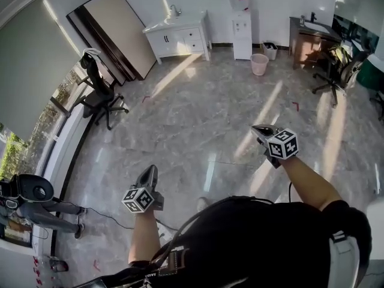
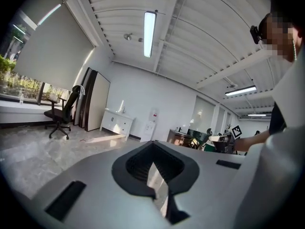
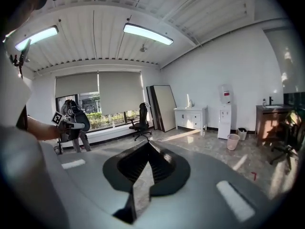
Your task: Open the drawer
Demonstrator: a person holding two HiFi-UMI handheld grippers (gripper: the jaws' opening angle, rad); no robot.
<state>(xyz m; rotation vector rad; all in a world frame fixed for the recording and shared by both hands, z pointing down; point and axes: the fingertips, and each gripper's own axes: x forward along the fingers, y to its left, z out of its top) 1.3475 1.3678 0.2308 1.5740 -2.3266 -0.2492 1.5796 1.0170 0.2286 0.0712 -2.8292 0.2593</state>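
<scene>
Both pairs of fingers are pressed together with nothing between them, on the left gripper [image 2: 153,146] and the right gripper [image 3: 147,146] alike. Each gripper is held in the air over the marble floor [image 1: 198,113], the left one nearer, the right one farther and to the right. The drawer [image 1: 193,34] sits in the white cabinet [image 1: 178,39] against the far wall, well apart from both grippers. A water dispenser [image 1: 242,26] stands just right of the cabinet, with a pink bin [image 1: 259,63] near it.
</scene>
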